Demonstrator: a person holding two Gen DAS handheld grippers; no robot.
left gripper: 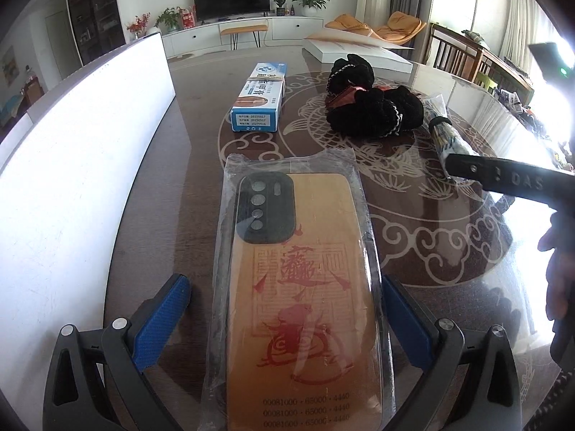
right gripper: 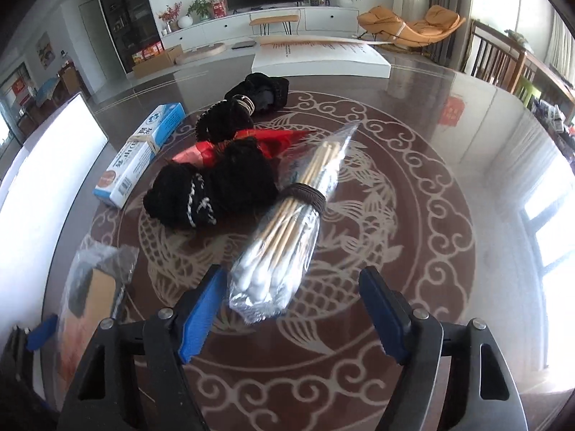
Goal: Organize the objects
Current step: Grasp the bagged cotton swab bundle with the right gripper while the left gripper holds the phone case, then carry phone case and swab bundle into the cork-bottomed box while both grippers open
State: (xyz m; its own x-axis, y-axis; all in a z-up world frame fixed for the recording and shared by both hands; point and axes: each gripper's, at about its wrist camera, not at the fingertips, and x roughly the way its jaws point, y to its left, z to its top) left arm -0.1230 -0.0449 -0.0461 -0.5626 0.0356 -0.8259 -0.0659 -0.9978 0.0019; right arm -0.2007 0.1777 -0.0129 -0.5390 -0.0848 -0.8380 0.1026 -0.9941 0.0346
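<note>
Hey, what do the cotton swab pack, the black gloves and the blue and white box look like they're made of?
Cotton swab pack: clear, crinkly plastic film that glints; inside are pale sticks, probably wood or bamboo, with white fluffy tips.
Black gloves: soft knitted yarn, matte and fuzzy, with white-flecked trim.
Blue and white box: looks like thin printed cardboard with sharp folded edges and a slight sheen.

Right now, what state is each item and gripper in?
Phone case: bagged, flat between open left gripper fingers, ungripped.
Cotton swabs: bagged, banded, lying ahead of open right gripper.
Blue box: closed, lying flat.
Black knit items: heaped on table.
</note>
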